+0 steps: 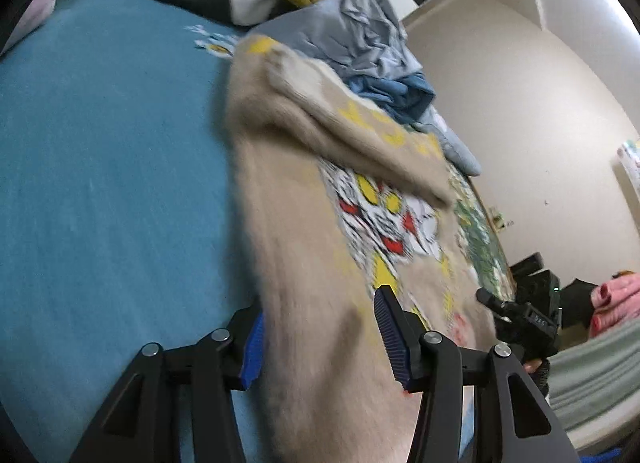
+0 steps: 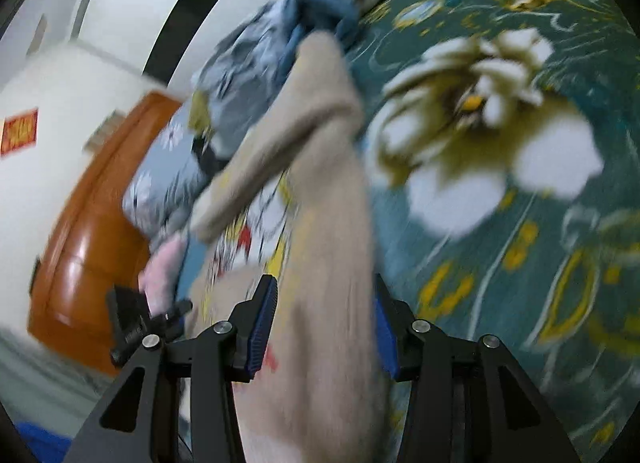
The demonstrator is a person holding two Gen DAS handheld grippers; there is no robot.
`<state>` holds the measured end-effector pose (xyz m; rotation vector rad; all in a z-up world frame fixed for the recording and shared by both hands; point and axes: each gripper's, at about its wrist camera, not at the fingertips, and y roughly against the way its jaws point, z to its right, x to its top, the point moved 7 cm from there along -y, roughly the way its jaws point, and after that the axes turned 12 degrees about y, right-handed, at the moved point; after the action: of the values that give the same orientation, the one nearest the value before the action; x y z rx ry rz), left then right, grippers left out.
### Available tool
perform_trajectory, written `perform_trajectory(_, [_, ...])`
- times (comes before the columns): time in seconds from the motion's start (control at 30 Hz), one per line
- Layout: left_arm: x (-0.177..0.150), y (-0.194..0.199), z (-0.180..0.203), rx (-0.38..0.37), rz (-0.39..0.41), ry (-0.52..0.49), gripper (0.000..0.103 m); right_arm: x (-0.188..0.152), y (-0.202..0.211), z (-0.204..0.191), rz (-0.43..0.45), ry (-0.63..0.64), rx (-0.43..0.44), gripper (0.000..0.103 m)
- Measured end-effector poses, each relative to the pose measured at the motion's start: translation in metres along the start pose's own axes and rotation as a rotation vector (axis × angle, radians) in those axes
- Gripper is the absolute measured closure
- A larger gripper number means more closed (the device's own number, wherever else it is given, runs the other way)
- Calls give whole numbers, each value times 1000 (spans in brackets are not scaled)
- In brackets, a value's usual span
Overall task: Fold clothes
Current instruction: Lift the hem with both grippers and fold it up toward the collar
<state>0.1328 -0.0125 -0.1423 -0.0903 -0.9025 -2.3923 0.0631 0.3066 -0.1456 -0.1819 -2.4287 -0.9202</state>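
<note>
The bed takes up most of both views: a plain blue sheet (image 1: 100,163) fills the left half of the left wrist view, and a teal floral cover (image 2: 500,243) fills the right half of the right wrist view, heavily smeared by motion blur.

Over it lies the beige sweater (image 1: 304,231), a long band of fabric running from the bottom centre of each frame up toward the pile at the top. Its long axis points away from both cameras. One sleeve is folded diagonally across the printed front, partly hiding a red, yellow and white graphic that blur makes unreadable. The near end of the garment is cut off by the lower frame edge in both views.

A heap of unfolded clothes (image 1: 360,35) sits at the upper centre of the left view, grey-blue and mustard pieces overlapping so that their outlines cannot be separated.

An orange-brown door (image 2: 92,231) stands at the left of the right view.

The left gripper (image 1: 320,347) has its blue pads set wide, with sweater fabric passing between them; whether they pinch it cannot be told. The right gripper (image 2: 324,327) is likewise spread around the fabric, its right pad mostly hidden behind the cloth, and its grip cannot be judged.
</note>
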Motion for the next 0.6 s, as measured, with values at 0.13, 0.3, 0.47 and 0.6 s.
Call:
perform_trajectory(0.13, [-21, 6, 2, -53, -29, 30, 49, -20, 6, -9, 9, -21, 74, 56])
perform_trajectory(0.3, [-48, 11, 13, -102, -73, 33, 50, -41, 15, -18, 20, -20, 122, 67])
perform_trajectory(0.47, [-70, 14, 16, -106, -100, 50, 80, -54, 16, -19, 26, -40, 116, 93])
perform_trajectory(0.6, [-81, 18, 11, -108, -100, 76, 94, -55, 24, -30, 42, -18, 121, 94])
